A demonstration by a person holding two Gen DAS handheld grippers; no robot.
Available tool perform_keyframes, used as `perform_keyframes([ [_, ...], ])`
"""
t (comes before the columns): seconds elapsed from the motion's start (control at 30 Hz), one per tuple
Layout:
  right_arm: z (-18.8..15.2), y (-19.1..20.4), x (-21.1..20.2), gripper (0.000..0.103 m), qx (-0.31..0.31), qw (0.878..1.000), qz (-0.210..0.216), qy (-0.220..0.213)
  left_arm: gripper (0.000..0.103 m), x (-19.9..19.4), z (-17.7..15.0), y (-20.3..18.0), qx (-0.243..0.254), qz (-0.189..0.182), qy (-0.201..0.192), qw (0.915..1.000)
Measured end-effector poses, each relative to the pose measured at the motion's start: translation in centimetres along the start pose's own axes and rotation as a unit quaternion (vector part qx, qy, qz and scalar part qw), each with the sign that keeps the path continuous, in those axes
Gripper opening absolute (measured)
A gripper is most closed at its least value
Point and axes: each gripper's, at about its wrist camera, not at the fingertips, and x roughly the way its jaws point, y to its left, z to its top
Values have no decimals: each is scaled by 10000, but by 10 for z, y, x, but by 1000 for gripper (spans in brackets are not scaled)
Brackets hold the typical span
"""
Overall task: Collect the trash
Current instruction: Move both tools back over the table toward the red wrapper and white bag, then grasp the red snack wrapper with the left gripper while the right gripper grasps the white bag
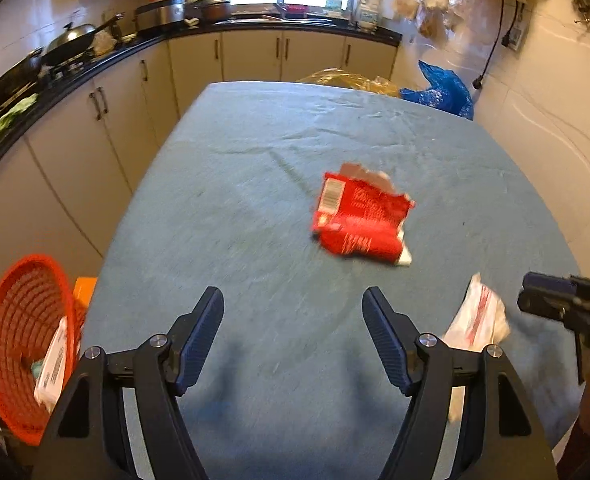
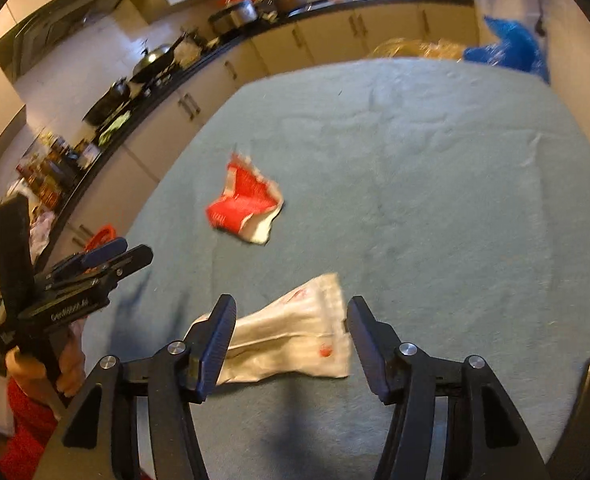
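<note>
A crumpled red wrapper [image 1: 361, 220] lies near the middle of the blue-grey tablecloth [image 1: 235, 168]. My left gripper [image 1: 291, 294] hovers open over bare cloth, short of that wrapper. A white wrapper with red print [image 2: 295, 336] lies flat between the fingers of my right gripper [image 2: 291, 306], which stands open; the pads do not press on it. The same white wrapper [image 1: 479, 316] shows at the right of the left wrist view, with the right gripper [image 1: 535, 292] beside it. The red wrapper [image 2: 247, 208] lies farther out, and the left gripper [image 2: 135, 250] is at the left edge.
An orange mesh basket [image 1: 19, 320] with some trash inside hangs off the table's left side. A black counter [image 1: 107, 56] with pans and pots runs along left and back. A blue bag [image 1: 443, 90] and a yellow bag [image 1: 351, 80] sit beyond the far edge.
</note>
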Motion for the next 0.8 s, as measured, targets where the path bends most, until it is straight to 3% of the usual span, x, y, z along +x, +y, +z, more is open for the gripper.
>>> perform_keyframes([
  [0.2,1,-13,2,62,363,9990,183,-200,71,37,56,-19,321,-320,-64,9990],
  [0.37,-5,-27,6,62,670,9967,371,-260,71,78,104,0,-258,-907,25,9955],
  [0.43,-7,-32,8,62,751,9959,425,-253,71,102,117,10,-635,-1417,270,9875],
  [0.5,-7,-34,11,62,793,9958,411,-216,71,123,123,9,-764,-1863,585,9778],
  [0.6,-8,-36,12,62,810,9956,432,-182,71,142,118,-2,-631,-2058,917,9722],
  [0.67,-9,-37,12,62,807,9955,463,-187,70,141,110,-10,-397,-2332,1062,9658],
  [0.8,-9,-39,13,62,845,9950,490,-185,70,116,92,-20,325,-2435,1011,9641],
])
